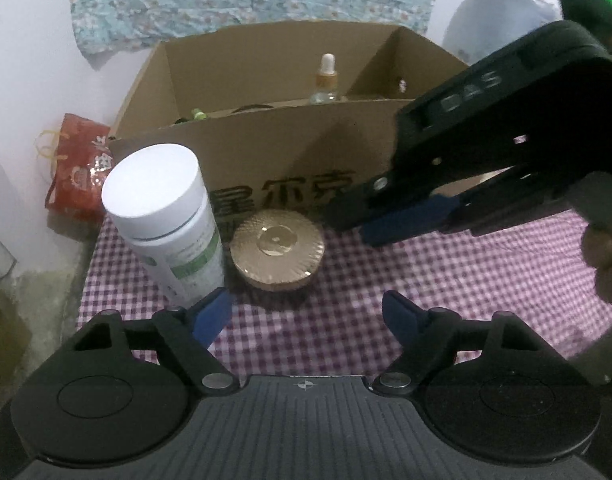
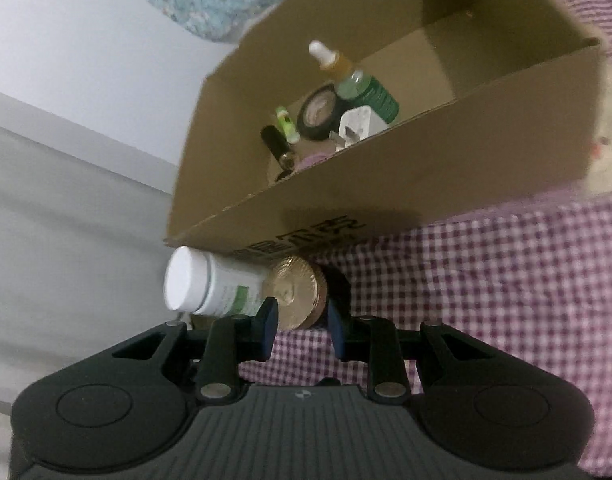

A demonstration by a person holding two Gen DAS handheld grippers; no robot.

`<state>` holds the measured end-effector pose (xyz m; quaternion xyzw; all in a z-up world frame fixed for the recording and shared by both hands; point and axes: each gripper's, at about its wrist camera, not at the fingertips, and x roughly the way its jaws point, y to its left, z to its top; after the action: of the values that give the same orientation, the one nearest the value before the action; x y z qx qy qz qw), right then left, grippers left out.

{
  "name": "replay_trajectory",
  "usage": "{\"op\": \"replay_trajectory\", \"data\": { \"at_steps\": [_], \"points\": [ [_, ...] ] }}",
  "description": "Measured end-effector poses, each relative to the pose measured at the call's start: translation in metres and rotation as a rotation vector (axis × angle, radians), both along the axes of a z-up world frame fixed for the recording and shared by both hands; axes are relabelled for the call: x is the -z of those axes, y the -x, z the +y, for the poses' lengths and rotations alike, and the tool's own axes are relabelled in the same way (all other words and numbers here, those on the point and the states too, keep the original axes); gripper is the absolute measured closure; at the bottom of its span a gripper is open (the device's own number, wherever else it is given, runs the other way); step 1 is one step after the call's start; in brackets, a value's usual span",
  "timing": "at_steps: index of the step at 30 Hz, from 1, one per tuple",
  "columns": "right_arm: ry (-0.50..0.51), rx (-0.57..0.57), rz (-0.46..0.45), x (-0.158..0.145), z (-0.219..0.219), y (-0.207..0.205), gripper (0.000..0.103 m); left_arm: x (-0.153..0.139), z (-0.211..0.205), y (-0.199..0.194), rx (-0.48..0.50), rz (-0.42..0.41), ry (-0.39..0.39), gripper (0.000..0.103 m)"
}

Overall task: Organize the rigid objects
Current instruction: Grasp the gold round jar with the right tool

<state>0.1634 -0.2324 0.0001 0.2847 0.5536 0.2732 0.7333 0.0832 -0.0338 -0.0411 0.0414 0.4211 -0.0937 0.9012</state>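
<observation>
A white bottle [image 1: 161, 216] with a green label stands on the checked cloth [image 1: 426, 280], beside a flat round gold jar [image 1: 277, 252]. Both sit in front of the cardboard box [image 1: 265, 148]. My left gripper [image 1: 306, 312] is open just short of them, its left pad next to the bottle's base. My right gripper [image 1: 366, 224] reaches in from the right, its tips close to the jar. In the right wrist view the right gripper [image 2: 301, 322] has its jaws a little apart with nothing between them. The gold jar [image 2: 295, 292] lies just beyond, next to the white bottle [image 2: 209, 284].
The cardboard box [image 2: 426, 160] holds a dropper bottle [image 2: 330, 60], a green bottle [image 2: 370, 92], a tape roll [image 2: 320, 112], a white plug [image 2: 358, 128] and a black tube [image 2: 277, 144]. A red bag [image 1: 79, 172] stands off the cloth's left edge. A hand [image 1: 602, 248] holds the right gripper.
</observation>
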Motion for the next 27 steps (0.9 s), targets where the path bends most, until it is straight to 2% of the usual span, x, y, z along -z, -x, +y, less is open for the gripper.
{"op": "replay_trajectory", "data": {
  "at_steps": [7, 16, 22, 27],
  "points": [
    [0.033, -0.07, -0.011, 0.022, 0.03, -0.023, 0.074, 0.017, 0.008, -0.013, -0.023, 0.032, 0.026, 0.026],
    [0.022, -0.094, 0.002, 0.027, 0.036, -0.037, 0.072, 0.013, 0.009, -0.021, -0.003, 0.027, 0.054, 0.026],
    [0.035, -0.078, 0.009, 0.022, 0.018, -0.029, 0.072, 0.007, -0.002, -0.016, 0.059, 0.009, 0.057, 0.026],
    [0.029, -0.011, 0.032, 0.022, -0.015, -0.013, 0.072, 0.002, -0.022, -0.008, 0.139, -0.006, 0.065, 0.026]
  ]
}}
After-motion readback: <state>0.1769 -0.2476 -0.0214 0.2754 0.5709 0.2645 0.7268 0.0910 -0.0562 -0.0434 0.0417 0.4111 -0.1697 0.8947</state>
